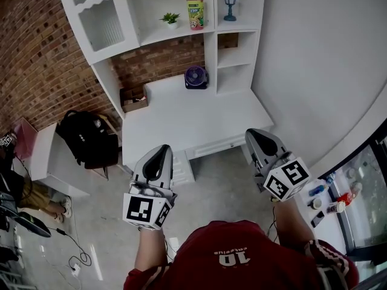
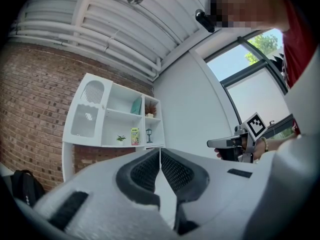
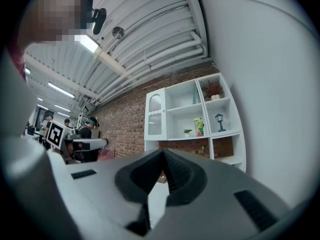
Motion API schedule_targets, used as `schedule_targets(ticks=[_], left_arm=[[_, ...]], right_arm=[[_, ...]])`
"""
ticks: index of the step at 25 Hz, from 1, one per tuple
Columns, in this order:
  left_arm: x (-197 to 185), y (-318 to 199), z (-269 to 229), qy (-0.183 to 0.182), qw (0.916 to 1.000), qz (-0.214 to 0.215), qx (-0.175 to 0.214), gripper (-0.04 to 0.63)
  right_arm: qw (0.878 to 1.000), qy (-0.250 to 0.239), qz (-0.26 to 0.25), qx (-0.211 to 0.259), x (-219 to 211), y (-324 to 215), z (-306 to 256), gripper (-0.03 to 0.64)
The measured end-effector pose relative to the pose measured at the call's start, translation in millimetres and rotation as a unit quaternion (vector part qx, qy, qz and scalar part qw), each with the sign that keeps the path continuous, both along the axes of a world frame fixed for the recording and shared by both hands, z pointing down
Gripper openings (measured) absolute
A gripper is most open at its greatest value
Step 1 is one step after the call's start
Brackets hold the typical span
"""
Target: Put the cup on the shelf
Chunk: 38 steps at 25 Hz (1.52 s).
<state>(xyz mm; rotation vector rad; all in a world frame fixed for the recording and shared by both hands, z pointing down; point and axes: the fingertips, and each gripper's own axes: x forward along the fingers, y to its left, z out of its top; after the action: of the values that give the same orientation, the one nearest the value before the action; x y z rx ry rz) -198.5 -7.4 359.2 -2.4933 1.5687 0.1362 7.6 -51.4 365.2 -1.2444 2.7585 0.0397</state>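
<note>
Your left gripper and right gripper are both pressed together on nothing, well back from the desk. The cup stands on the shelf, between plant and lantern. It looks light and thin-walled, so pinch it gently at mid-body.

Shelf unit: white paint, smooth, matt.
Cabinet door: ribbed translucent panes in a white frame.
Brick wall: rough red-brown brick, matt.
Desk top: white, smooth, low sheen.
Cup: yellow-green printed wrap, slightly glossy.
Backpack: black cloth, matt.
Floor: grey, smooth, faint sheen.
Left gripper: pale matt plastic shell, finely grained; dark pads with a cross-hatched rubbery face.
Right gripper: same matt plastic shell and dark textured lining.
Shirt: red cloth, pale print.
Ceiling: pale corrugated metal sheet.
</note>
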Motion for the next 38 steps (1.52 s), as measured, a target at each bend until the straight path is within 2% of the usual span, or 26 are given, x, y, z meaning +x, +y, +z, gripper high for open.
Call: schedule_targets(ticks=[15, 38], left_arm=[[13, -7, -1, -0.014, 0.9999, 0.002, 0.001, -0.002], [6, -17, 7, 0.002, 0.9999, 0.003, -0.010, -0.002]], right_arm=[[1.000, -0.007, 0.003, 0.014, 10, -4, -7, 0.005], [1.000, -0.003, 0.010, -0.001, 9, -17, 1, 0.005]])
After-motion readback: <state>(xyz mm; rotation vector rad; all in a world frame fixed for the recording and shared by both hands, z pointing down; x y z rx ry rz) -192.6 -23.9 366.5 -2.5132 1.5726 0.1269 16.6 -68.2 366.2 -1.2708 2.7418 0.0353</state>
